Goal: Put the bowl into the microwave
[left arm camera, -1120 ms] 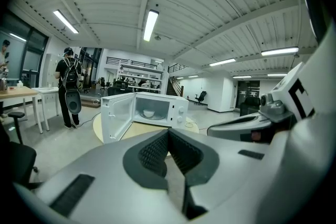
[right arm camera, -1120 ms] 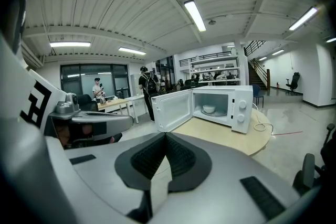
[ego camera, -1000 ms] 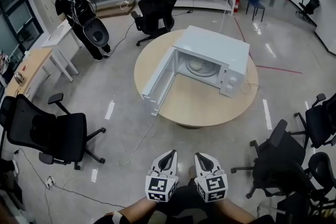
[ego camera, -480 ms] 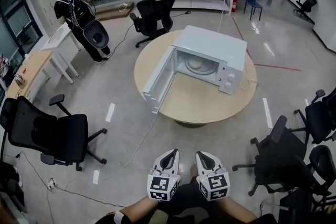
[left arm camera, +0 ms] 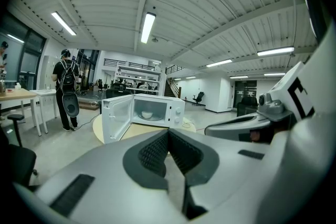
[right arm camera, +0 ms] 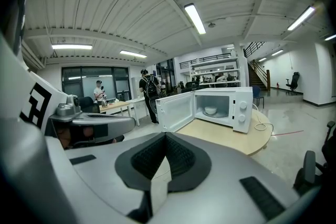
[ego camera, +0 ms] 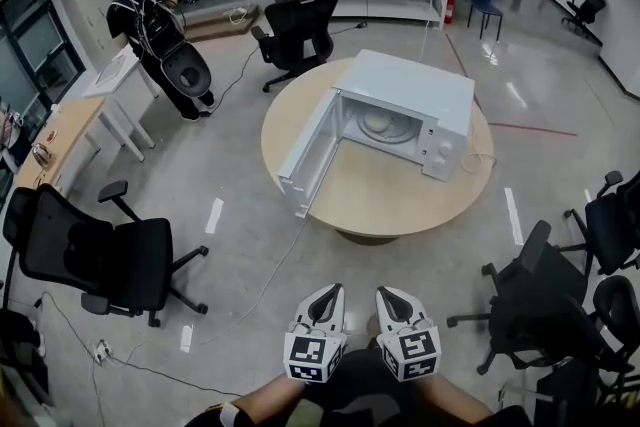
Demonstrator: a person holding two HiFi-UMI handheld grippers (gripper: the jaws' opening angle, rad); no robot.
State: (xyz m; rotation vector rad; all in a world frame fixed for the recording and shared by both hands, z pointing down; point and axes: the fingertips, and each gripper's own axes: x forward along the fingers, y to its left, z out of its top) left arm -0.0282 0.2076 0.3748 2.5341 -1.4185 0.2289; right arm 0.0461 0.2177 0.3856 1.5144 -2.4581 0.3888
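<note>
- Already inside the microwave [ego camera: 420, 80], a boxy white appliance on the round table [ego camera: 390, 200], sits the bowl [ego camera: 383, 123]. It is small, pale and rounded, and rests on the circular turntable in the cavity.
- Its flat white door [ego camera: 308, 150] stands swung wide open to the left.
- The tabletop is smooth and light tan, and a thin pale cable [ego camera: 480, 158] loops beside the microwave's dial side.
- The left gripper [ego camera: 331, 292] is smooth grey-white plastic with a black-and-white marker cube. Its dark ridged pads [left arm camera: 153, 155] are pressed together with nothing between them.
- The right gripper [ego camera: 386, 295], just beside it and of the same build, has its pads [right arm camera: 180, 155] likewise together and empty.
- Both are held low, well apart from the table, over the glossy grey floor [ego camera: 230, 175].
- Black office chairs [ego camera: 100, 255] stand around, and a person [ego camera: 150, 15] with a backpack stands far left.
</note>
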